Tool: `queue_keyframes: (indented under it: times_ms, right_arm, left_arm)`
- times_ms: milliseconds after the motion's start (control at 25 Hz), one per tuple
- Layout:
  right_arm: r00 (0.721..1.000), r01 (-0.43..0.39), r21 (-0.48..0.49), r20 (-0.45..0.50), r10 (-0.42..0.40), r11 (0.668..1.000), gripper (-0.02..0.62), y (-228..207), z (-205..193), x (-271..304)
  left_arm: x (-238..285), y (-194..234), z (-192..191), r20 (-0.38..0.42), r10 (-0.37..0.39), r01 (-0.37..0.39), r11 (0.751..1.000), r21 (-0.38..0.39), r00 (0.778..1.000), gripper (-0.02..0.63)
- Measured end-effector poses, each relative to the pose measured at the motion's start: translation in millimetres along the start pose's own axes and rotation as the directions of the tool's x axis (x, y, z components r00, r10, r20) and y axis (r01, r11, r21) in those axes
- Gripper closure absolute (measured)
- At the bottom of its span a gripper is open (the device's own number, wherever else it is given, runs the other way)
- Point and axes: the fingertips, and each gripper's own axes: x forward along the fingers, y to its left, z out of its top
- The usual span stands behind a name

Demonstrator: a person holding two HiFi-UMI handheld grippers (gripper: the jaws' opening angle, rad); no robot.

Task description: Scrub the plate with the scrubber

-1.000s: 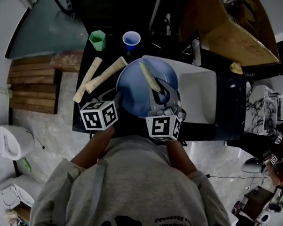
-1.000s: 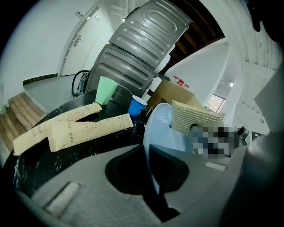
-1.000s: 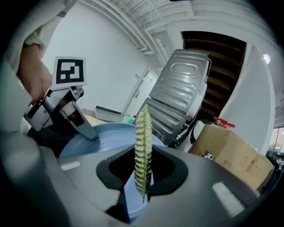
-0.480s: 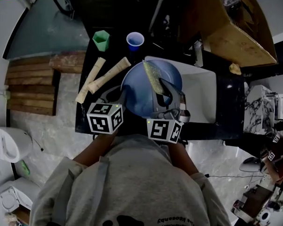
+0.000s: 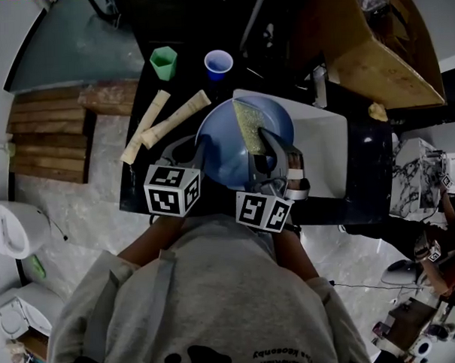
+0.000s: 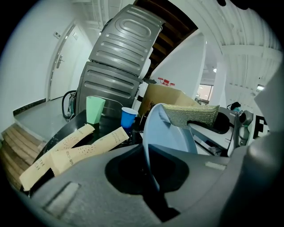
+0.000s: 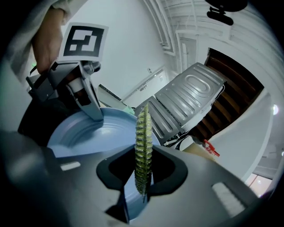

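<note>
"Where's the plate?"

"Held over the white sink set in the dark desk. The left tool is pinched almost closed on its near rim."

"And the scrubber?"

"Clamped edge-on in the right tool, jaws tight on it. It's laid against the plate's face, up near the far rim."

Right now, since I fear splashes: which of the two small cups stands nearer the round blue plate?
The blue plastic cup, just beyond the round blue plate; the green plastic cup stands farther left.
</note>
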Motion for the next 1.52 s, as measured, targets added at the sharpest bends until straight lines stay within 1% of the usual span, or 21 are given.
queue_keyframes:
  times_ms: [120, 200, 400, 520, 600, 680, 760, 920, 1040, 1080, 1120, 1320, 1520]
  right_arm:
    - [1.000, -0.007, -0.058, -0.014, 0.006, 0.998, 0.529, 7, 0, 5]
    - [0.999, -0.032, -0.096, -0.026, 0.030, 0.995, 0.531, 15, -1, 12]
    - [0.986, -0.162, -0.174, -0.070, 0.152, 0.971, 0.529, 50, -6, 23]
    - [0.967, -0.253, -0.192, -0.079, 0.242, 0.948, 0.531, 71, -8, 24]
    - [0.947, -0.322, -0.211, -0.077, 0.313, 0.923, 0.531, 85, -7, 23]
    - [0.914, -0.405, -0.215, -0.098, 0.393, 0.889, 0.529, 96, -5, 19]
    - [0.870, -0.492, -0.189, -0.124, 0.477, 0.850, 0.529, 107, -5, 13]
    - [0.760, -0.647, -0.067, -0.137, 0.636, 0.759, 0.525, 128, -4, -3]
    - [0.672, -0.735, -0.006, -0.141, 0.727, 0.679, 0.525, 143, -6, -17]
    - [0.647, -0.756, 0.011, -0.139, 0.750, 0.654, 0.525, 147, -6, -21]
    - [0.627, -0.772, 0.026, -0.135, 0.767, 0.635, 0.525, 151, -6, -24]
    - [0.571, -0.811, 0.078, -0.111, 0.814, 0.579, 0.525, 155, -5, -39]
    - [0.505, -0.848, 0.137, -0.084, 0.859, 0.512, 0.525, 156, -3, -55]
  left_arm:
    - [0, 0, -1, -0.006, 0.003, -0.003, 1.000, 0.012, 1.000, 0.578]
    - [1, 2, -1, -0.011, 0.007, -0.007, 1.000, 0.013, 1.000, 0.577]
    - [3, 1, -1, -0.003, 0.005, -0.005, 1.000, 0.027, 1.000, 0.577]
    - [2, -2, 1, 0.008, 0.008, -0.009, 0.999, 0.041, 1.000, 0.577]
    - [2, -1, 0, 0.011, 0.014, -0.014, 0.999, 0.030, 1.000, 0.577]
    - [1, 2, 0, 0.014, 0.021, -0.021, 1.000, 0.012, 1.000, 0.577]
    - [0, 3, 0, 0.020, 0.026, -0.026, 1.000, -0.001, 0.999, 0.577]
    - [0, 2, 1, 0.035, 0.030, -0.030, 1.000, 0.003, 0.999, 0.578]
    - [-1, 0, 2, 0.047, 0.033, -0.034, 0.999, 0.012, 0.998, 0.580]
    - [-1, 0, 2, 0.050, 0.035, -0.036, 0.999, 0.013, 0.998, 0.580]
    - [-2, 0, 2, 0.053, 0.038, -0.039, 0.999, 0.013, 0.998, 0.580]
    - [-4, 1, 2, 0.069, 0.057, -0.059, 0.998, 0.022, 0.996, 0.578]
    - [-5, 2, 1, 0.072, 0.063, -0.065, 0.998, 0.024, 0.995, 0.578]
